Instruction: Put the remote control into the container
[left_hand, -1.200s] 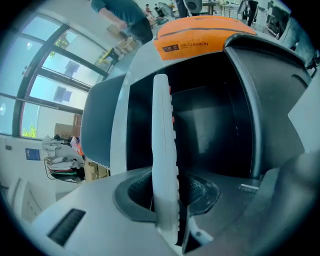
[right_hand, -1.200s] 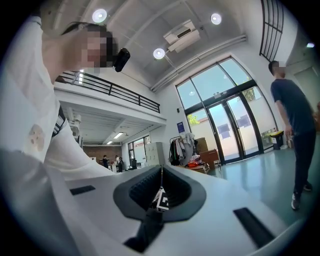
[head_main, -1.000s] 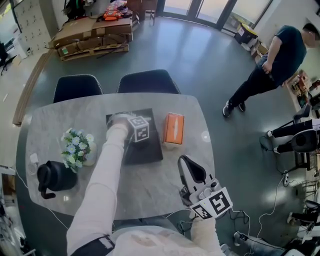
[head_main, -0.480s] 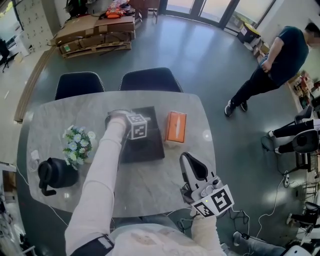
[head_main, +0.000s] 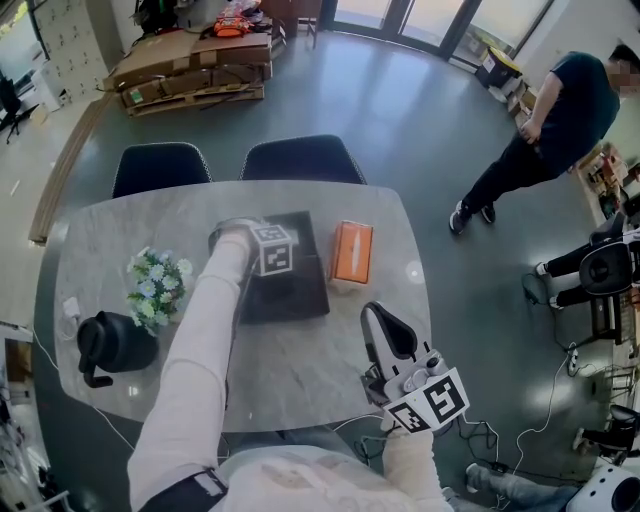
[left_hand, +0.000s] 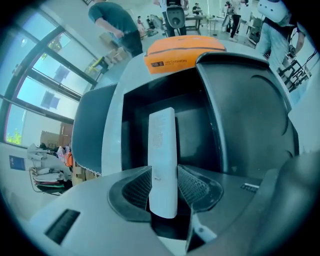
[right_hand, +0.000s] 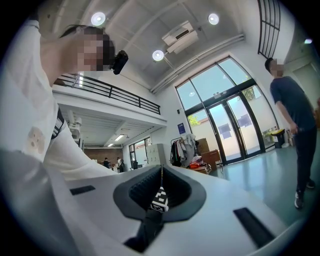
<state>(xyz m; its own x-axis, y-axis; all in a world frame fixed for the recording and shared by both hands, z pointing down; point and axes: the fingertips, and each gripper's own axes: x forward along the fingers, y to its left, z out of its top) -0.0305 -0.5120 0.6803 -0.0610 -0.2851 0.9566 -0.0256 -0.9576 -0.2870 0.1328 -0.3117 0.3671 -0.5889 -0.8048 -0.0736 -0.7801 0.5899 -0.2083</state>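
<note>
Head view: the left claw (head_main: 274, 256) points steeply down into the black container (head_main: 302, 296) at the far middle of the tabletop (head_main: 300, 385), its marker cube hiding the remote from here. The right claw (head_main: 378, 322) hangs at the near right edge, well apart from the work. An orange box (head_main: 351, 252) lies just right of the container; a bunch of flowers (head_main: 157, 283) and a black jug (head_main: 115, 350) stand to the left, clear of it. Two chairs (head_main: 300, 158) are tucked in at the far side, and a person (head_main: 545, 130) stands on the floor far right. Nothing blocks a straight lift out

Left gripper view: the white remote (left_hand: 162, 145) runs from between the jaws down into the container (left_hand: 200, 132), its far end apparently on the floor inside. The left claw (left_hand: 164, 187) has just been opening; its pads flank the remote without seeming to press. A broad black panel (left_hand: 250, 115) lies to the right, perhaps a lid; I cannot tell

Likely trouble: the remote leans, so as the claw rises it could slide or tip onto a wall, or a ribbed pad could catch its edge and drag it up. A sideways exit might knock the rim

Right gripper view: the right claw (right_hand: 161, 187) has its jaws together, empty, looking level toward glass doors (right_hand: 235, 125)
</note>
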